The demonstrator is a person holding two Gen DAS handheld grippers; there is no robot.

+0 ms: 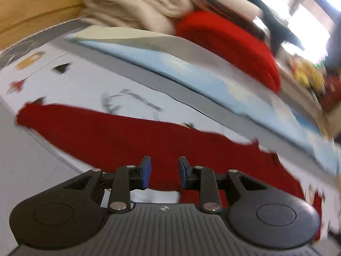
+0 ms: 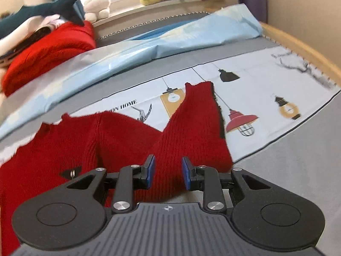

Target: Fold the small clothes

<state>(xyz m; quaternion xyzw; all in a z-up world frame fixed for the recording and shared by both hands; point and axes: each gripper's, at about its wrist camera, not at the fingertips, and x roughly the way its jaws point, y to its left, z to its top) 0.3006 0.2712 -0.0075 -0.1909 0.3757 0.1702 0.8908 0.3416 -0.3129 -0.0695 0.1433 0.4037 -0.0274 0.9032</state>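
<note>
The red knitted sweater (image 2: 119, 140) is lying spread on the lamp-printed sheet (image 2: 266, 89) of the bed, and both tongs are hovering at its near edge with their blue pads apart, gripping nothing. The right tongs (image 2: 167, 170) are sitting directly in front of one sleeve (image 2: 198, 115), whose long axis is running straight away from them toward the printed lamps, so this hand seems the nearer one for folding that sleeve inward. The left tongs (image 1: 164, 171) are facing the sweater (image 1: 127, 140) broadside, its length stretching left to right across their view (this view is motion-blurred, so whether the pads are touching the knit is unclear). The sweater is looking thick, ribbed and floppy, with a small dark triangular badge (image 2: 71, 173) on its body.
</note>
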